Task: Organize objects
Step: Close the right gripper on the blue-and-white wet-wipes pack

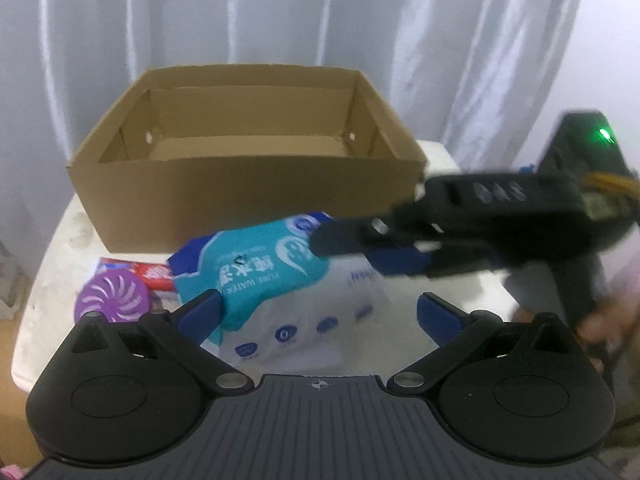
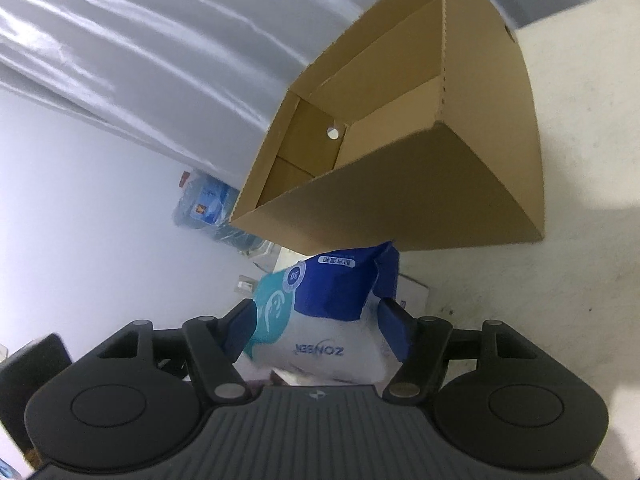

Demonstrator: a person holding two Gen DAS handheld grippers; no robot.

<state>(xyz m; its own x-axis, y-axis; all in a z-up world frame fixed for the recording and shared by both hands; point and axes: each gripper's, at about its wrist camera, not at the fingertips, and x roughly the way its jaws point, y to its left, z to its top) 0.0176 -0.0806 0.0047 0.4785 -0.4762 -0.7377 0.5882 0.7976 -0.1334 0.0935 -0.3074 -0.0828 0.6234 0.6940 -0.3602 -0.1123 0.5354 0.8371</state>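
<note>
A soft pack of wet wipes (image 1: 260, 268), teal, blue and white, is held tilted above the white table (image 1: 52, 280), just in front of an open cardboard box (image 1: 240, 184). My right gripper (image 1: 352, 248) comes in from the right and is shut on the pack; in the right wrist view the pack (image 2: 320, 320) sits between its blue pads (image 2: 394, 326). My left gripper (image 1: 320, 312) is open and empty, low in front of the pack. The box (image 2: 400, 200) shows empty inside.
A purple round air freshener (image 1: 114, 300) and a red-and-white packet (image 1: 154, 276) lie on the table to the left of the pack. White curtains (image 1: 320, 20) hang behind the box. Off the table in the right wrist view are blue-labelled bags (image 2: 204, 204).
</note>
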